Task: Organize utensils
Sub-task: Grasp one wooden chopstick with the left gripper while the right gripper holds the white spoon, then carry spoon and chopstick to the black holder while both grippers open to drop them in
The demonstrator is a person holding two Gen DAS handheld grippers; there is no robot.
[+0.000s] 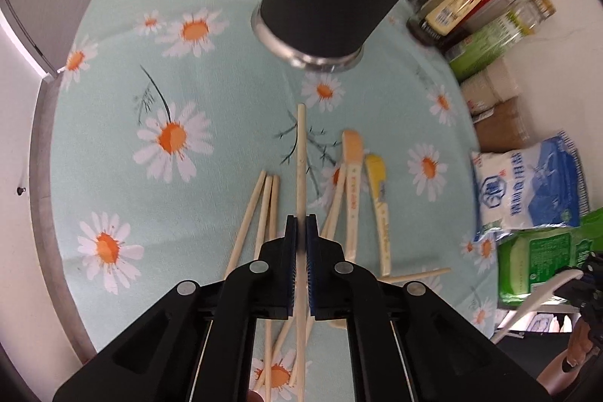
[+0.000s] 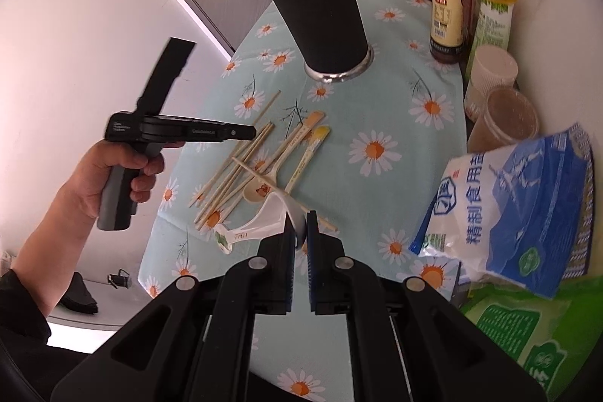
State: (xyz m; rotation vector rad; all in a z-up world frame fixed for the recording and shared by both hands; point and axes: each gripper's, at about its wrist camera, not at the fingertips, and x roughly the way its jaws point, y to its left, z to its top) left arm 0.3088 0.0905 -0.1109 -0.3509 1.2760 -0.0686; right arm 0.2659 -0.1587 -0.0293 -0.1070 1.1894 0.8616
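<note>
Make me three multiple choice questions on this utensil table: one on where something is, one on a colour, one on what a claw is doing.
1. Where does the utensil holder stand?
A. beyond the utensil pile
B. on the salt bag
C. on the floor

2. What colour is the holder?
A. red
B. black
C. white

3. What is the left claw doing?
A. open, empty
B. shut on a bottle
C. shut on a chopstick

Answers:
1 A, it stands upright on the tablecloth past the chopsticks and spoons.
2 B, its wall is black.
3 C, the chopstick runs between its closed fingers.
</note>
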